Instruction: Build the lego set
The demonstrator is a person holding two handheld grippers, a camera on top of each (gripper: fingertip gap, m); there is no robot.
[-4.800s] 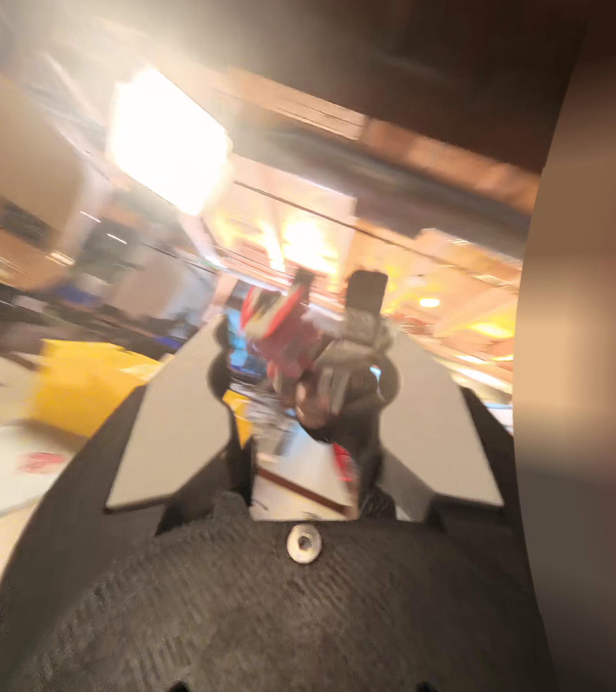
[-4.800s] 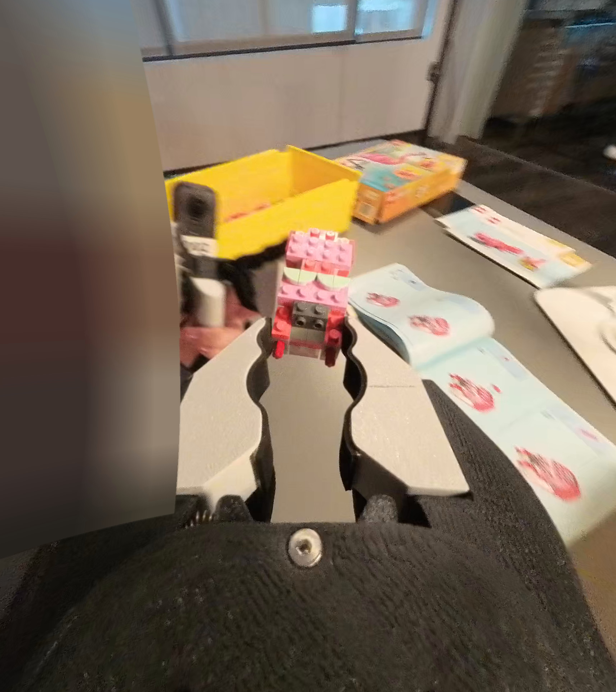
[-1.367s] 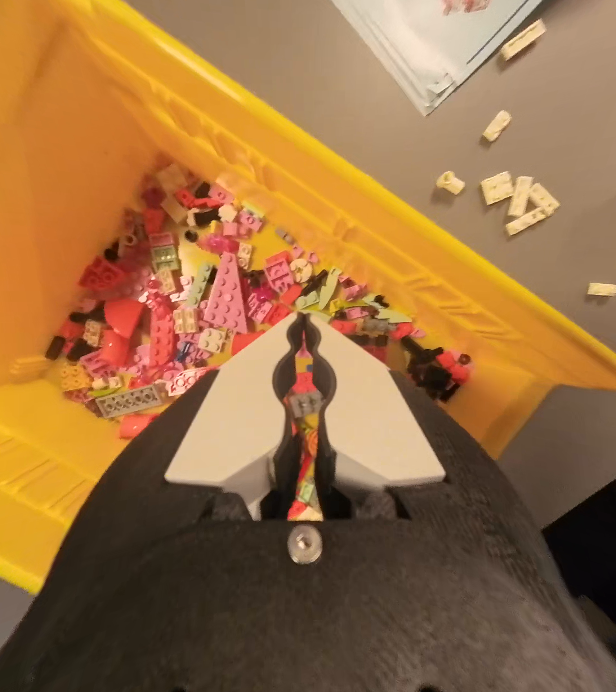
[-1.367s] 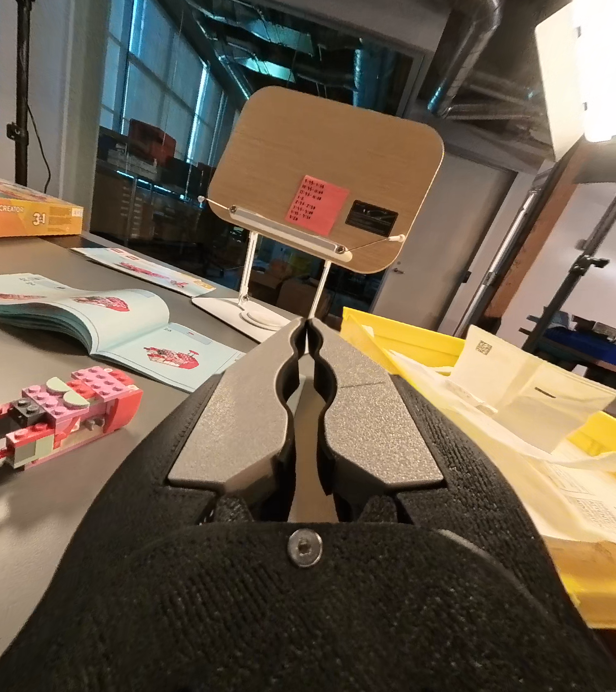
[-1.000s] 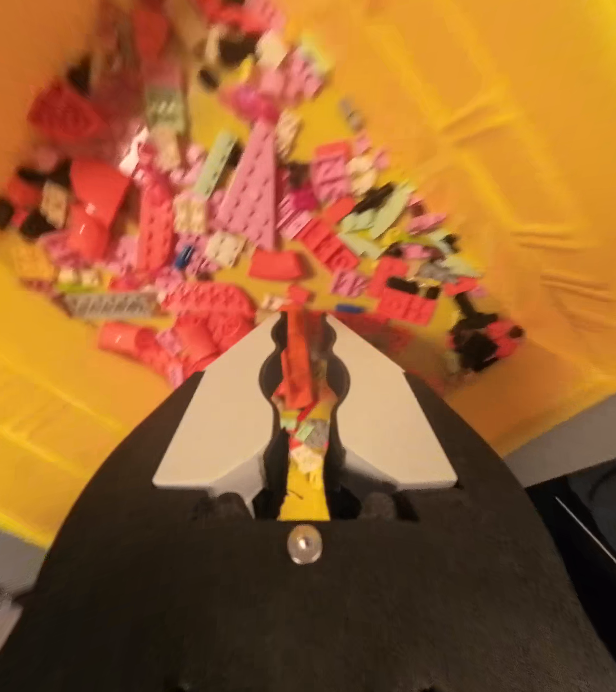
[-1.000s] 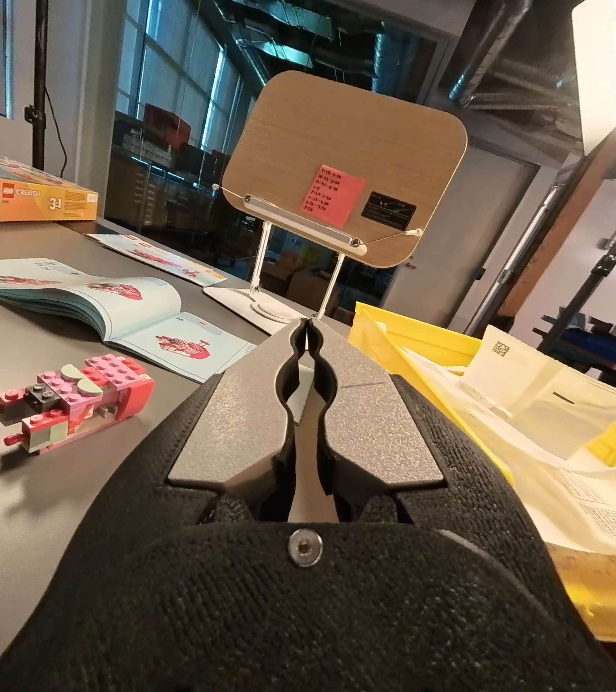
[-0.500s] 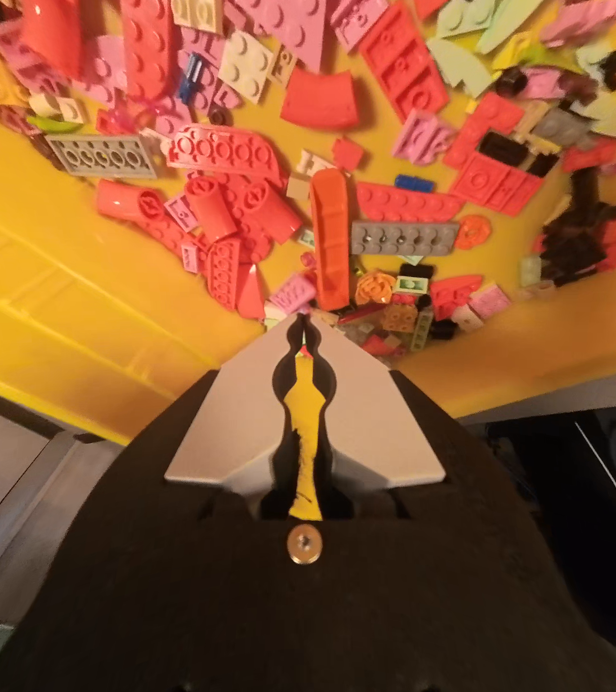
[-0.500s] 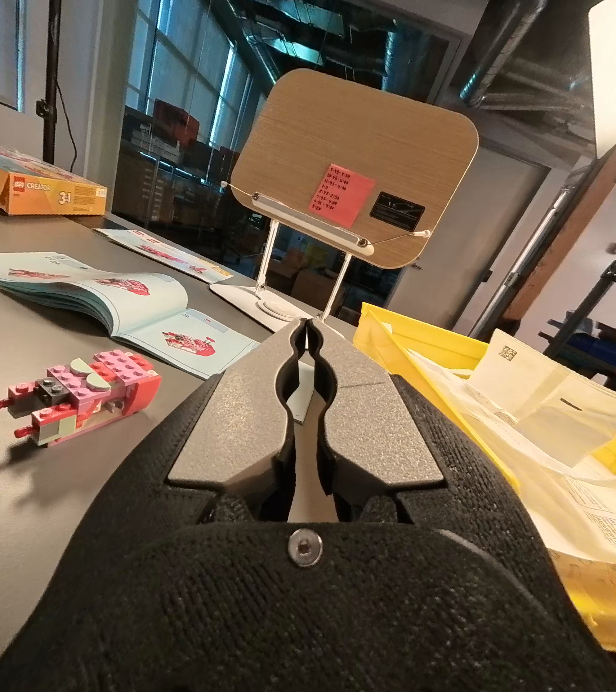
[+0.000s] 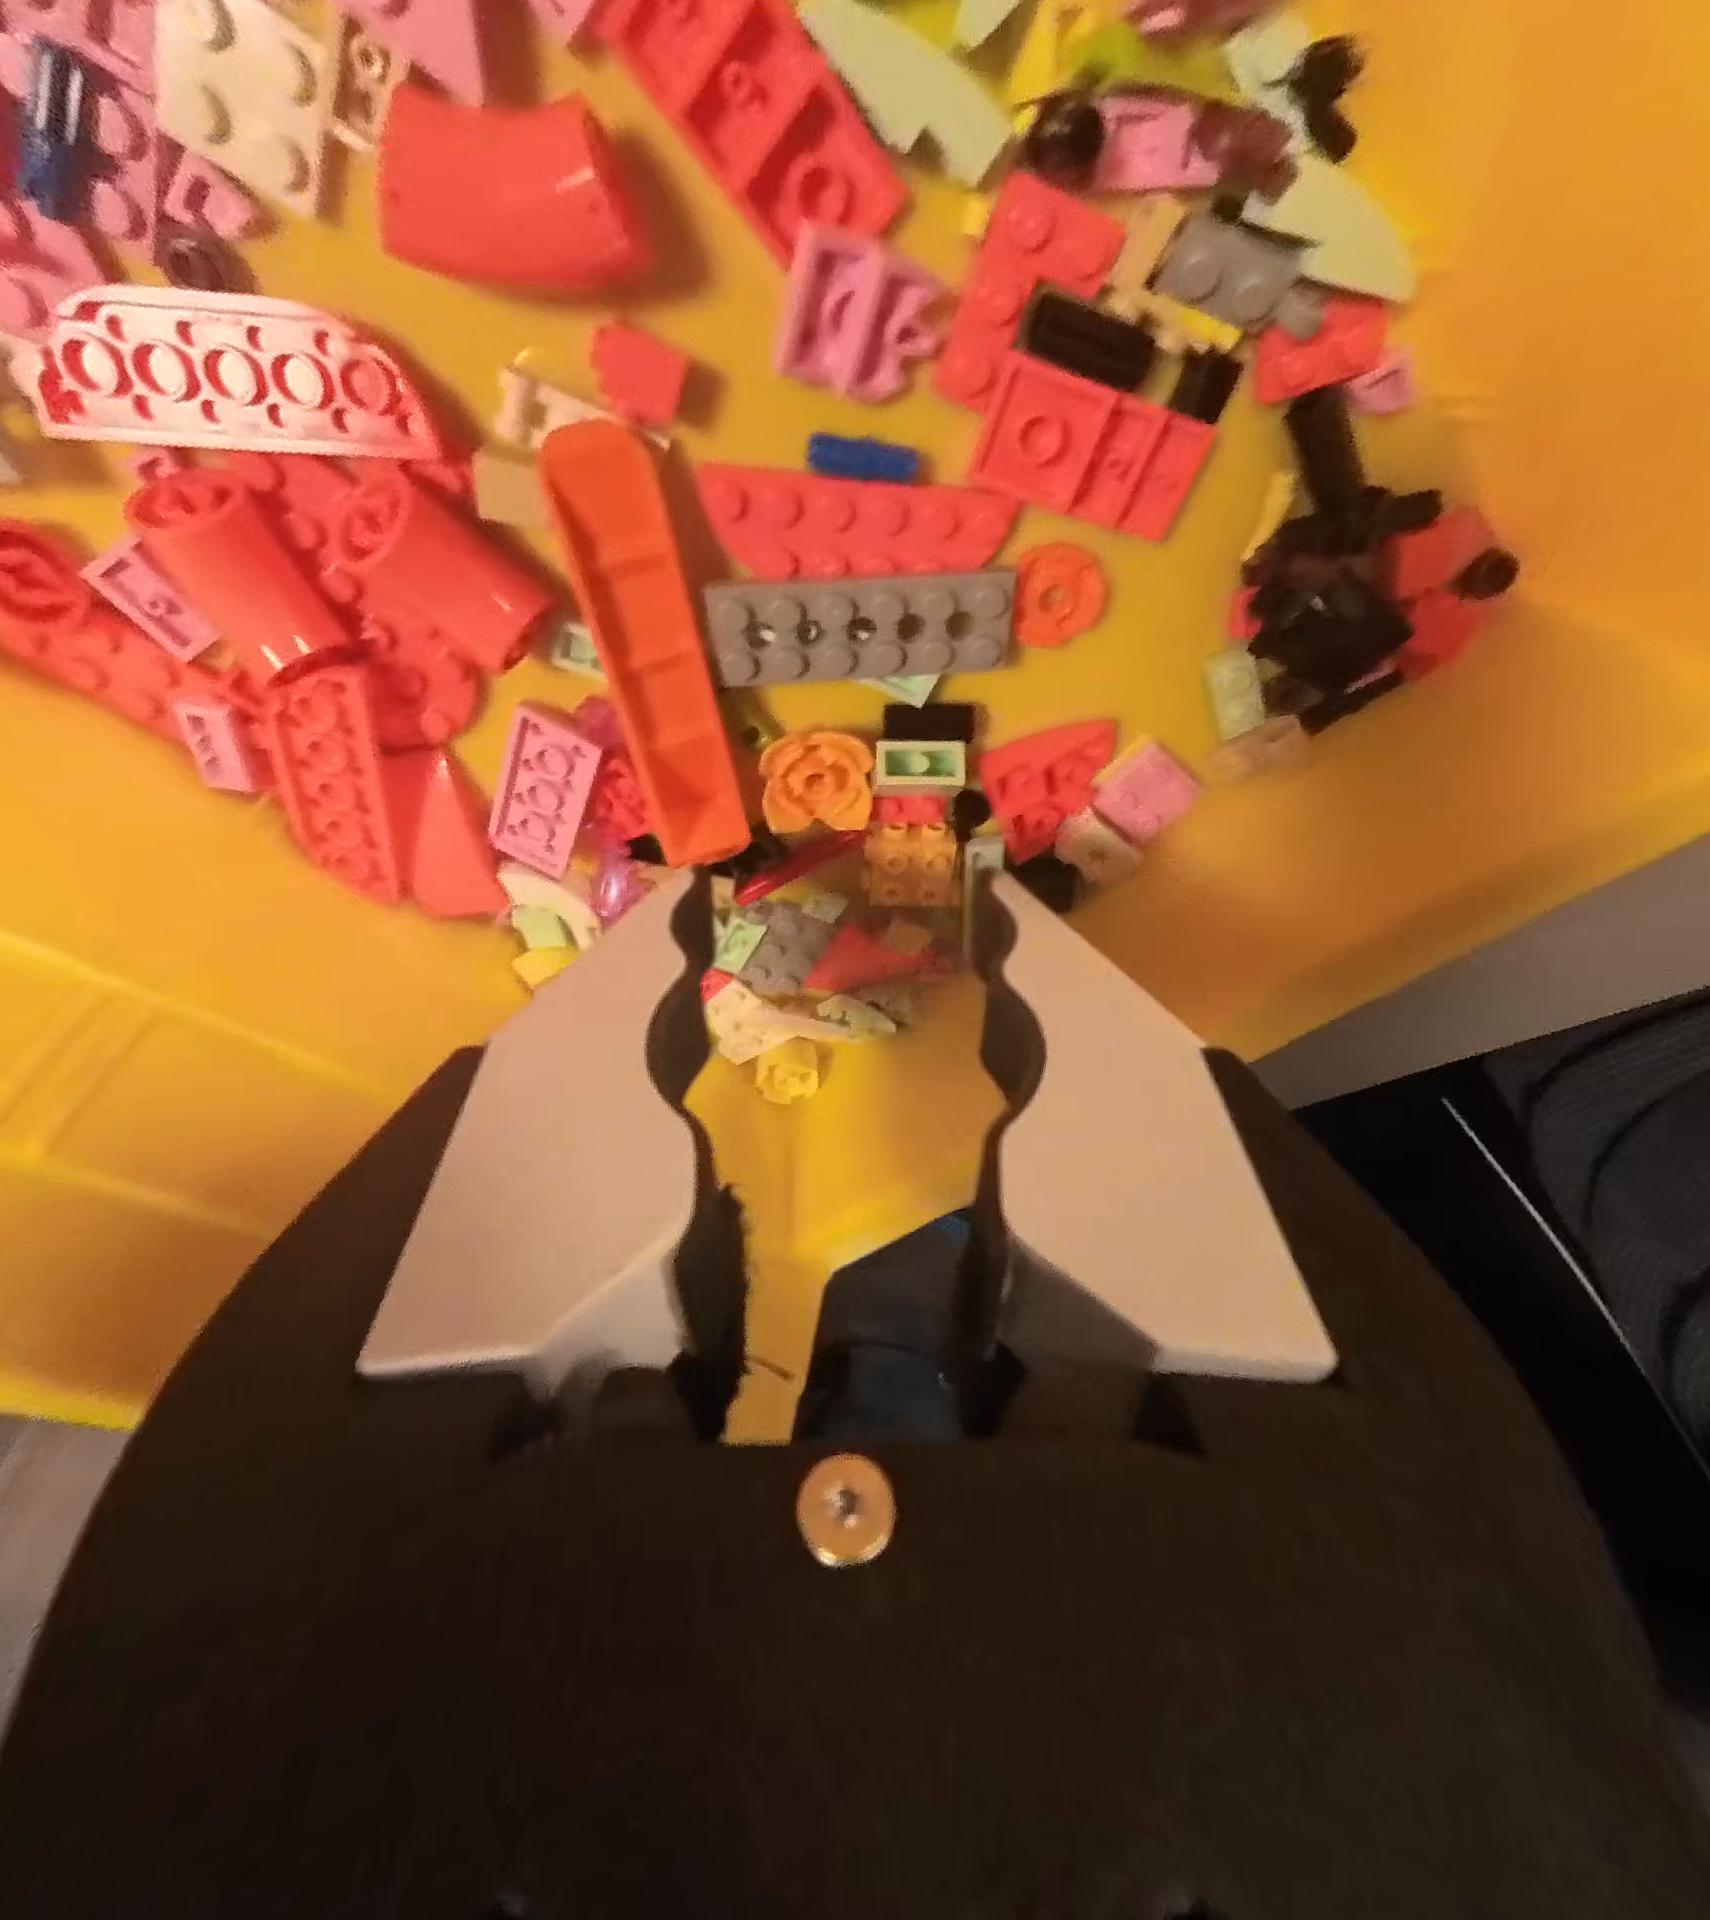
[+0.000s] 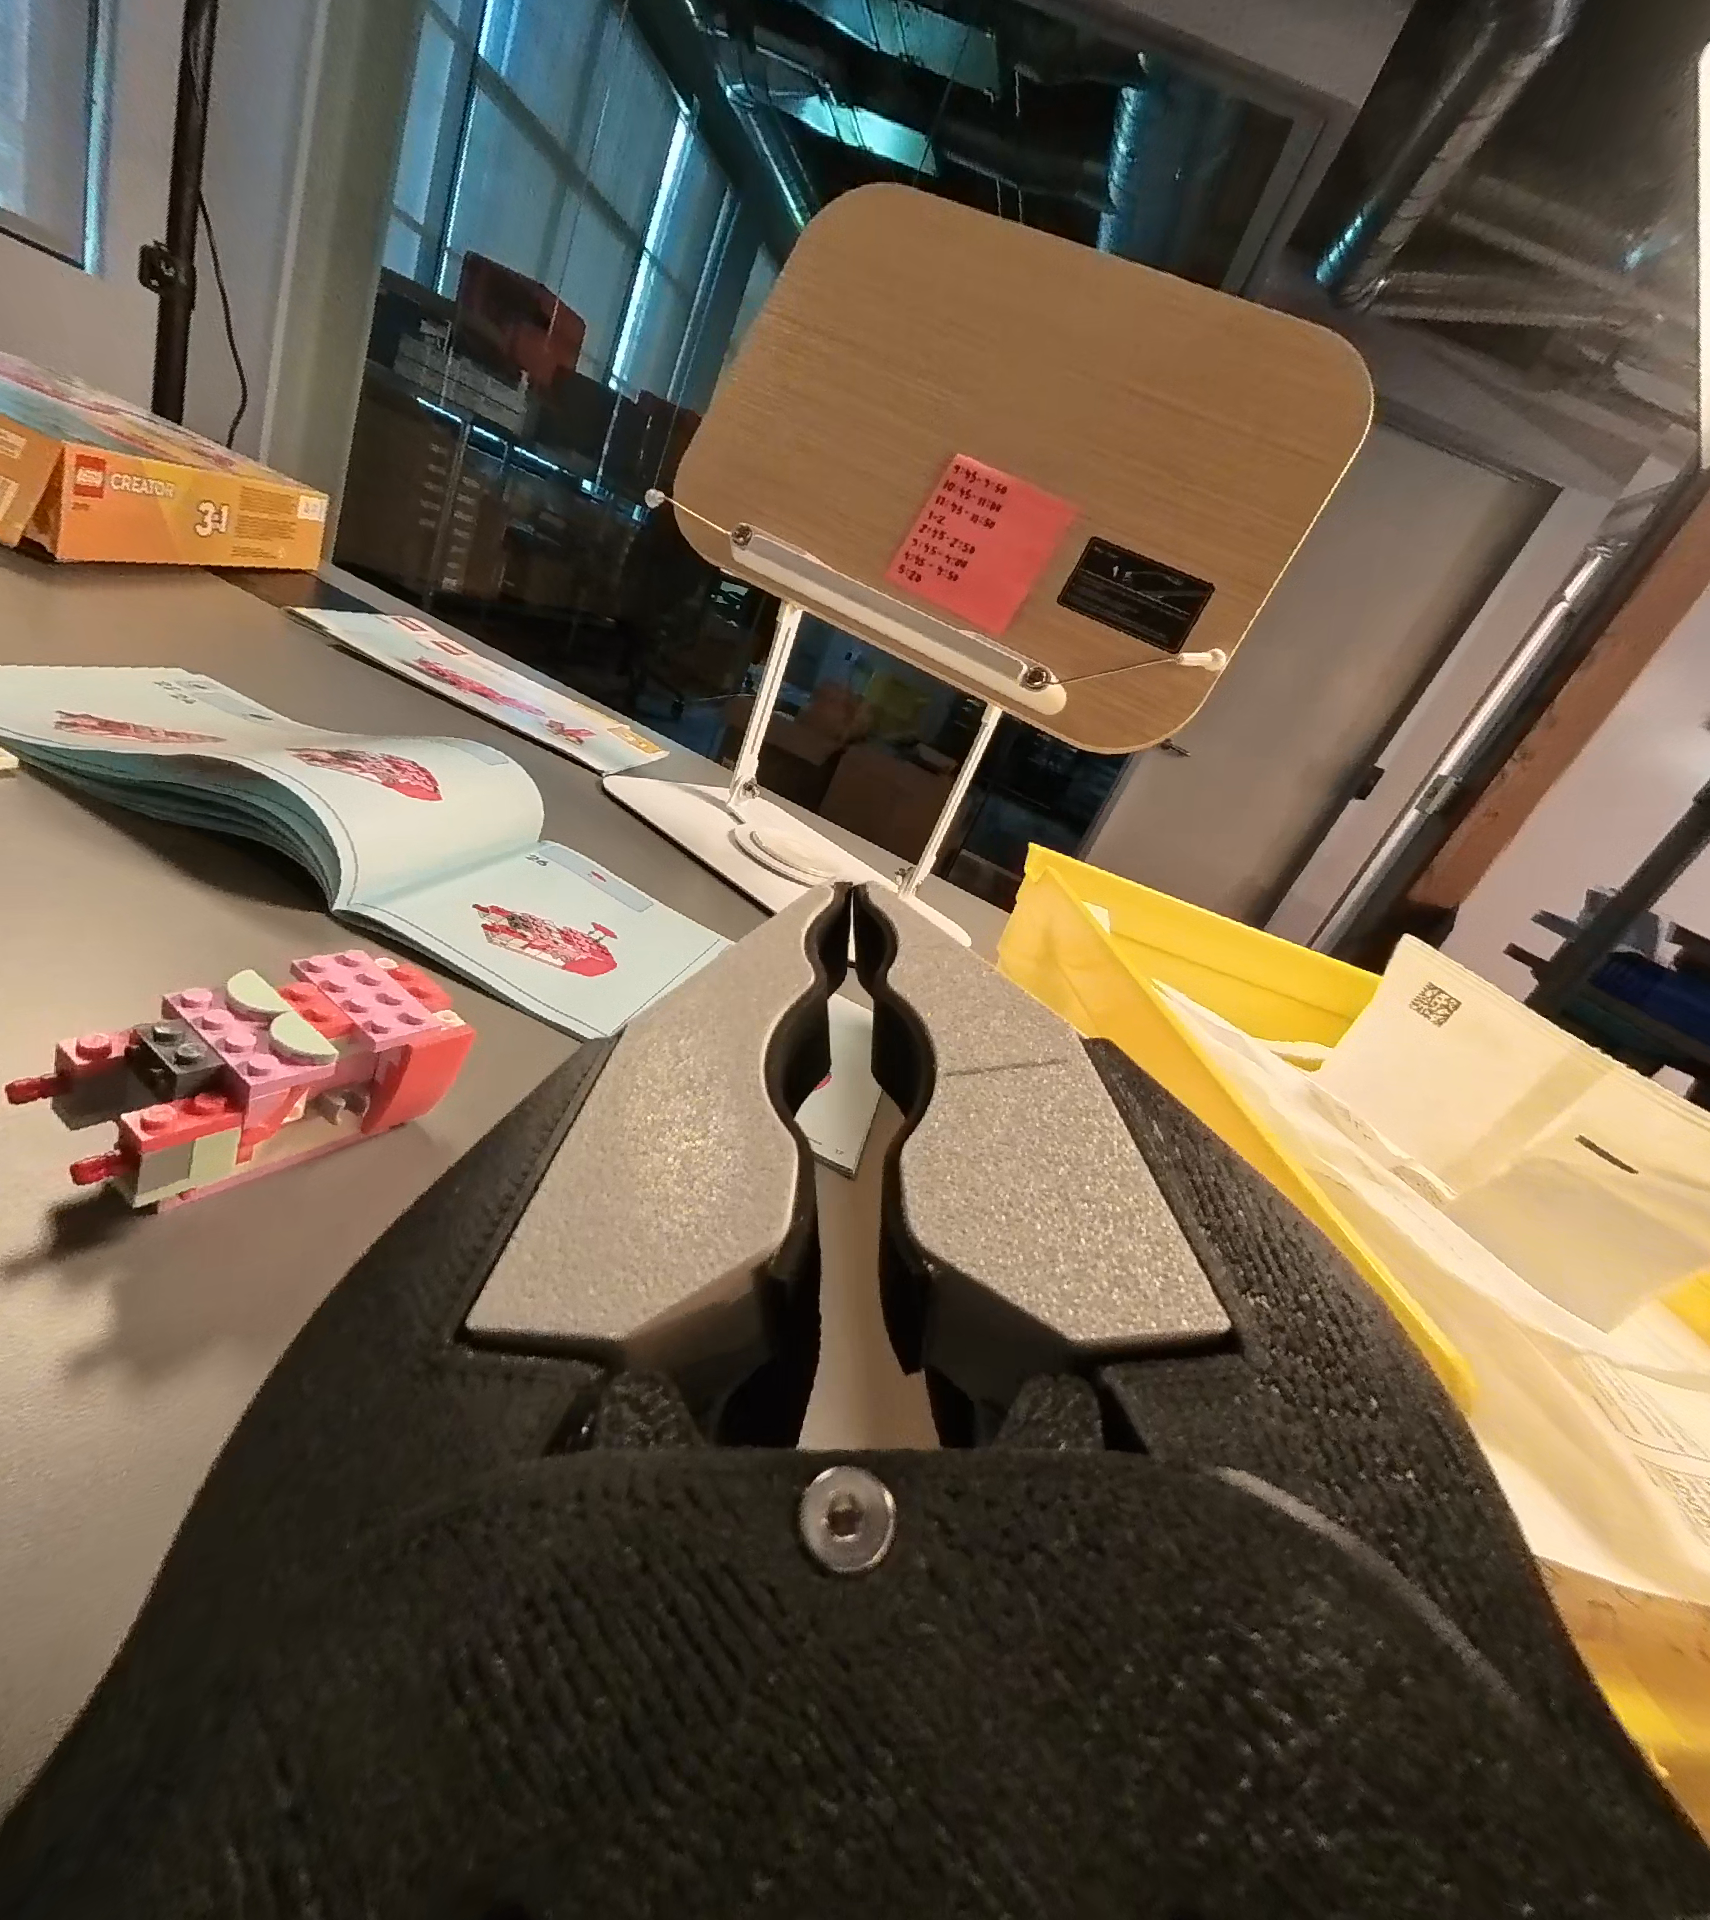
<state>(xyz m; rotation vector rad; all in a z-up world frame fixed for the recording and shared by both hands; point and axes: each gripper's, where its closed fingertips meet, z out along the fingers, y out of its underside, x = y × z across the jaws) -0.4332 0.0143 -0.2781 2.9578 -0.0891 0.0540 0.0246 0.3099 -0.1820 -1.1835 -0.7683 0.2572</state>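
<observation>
- Yellow bin point(image 9: 103, 1091) filled the left wrist view; left gripper point(image 9: 835, 894) hung over loose bricks at its lower centre, jaws apart, gripping nothing.
- Small mixed bricks point(image 9: 809, 956) lay between the fingertips, no pad pressing; orange flower piece point(image 9: 815, 779) and long orange brick point(image 9: 643, 644) sat just above the tips, grey plate point(image 9: 861, 623) higher.
- Right gripper point(image 10: 851, 894) showed jaws closed, tips meeting on air, at frame centre.
- Only the right wrist view showed the dark table point(image 10: 51, 1403): pink-red brick model point(image 10: 248, 1070) lying mid-left, well apart from the jaws, open booklet point(image 10: 363, 821) above it, wooden book stand point(image 10: 1017, 468) upper centre, second yellow bin point(image 10: 1183, 966) with paper bags point(image 10: 1557, 1195) at right.
</observation>
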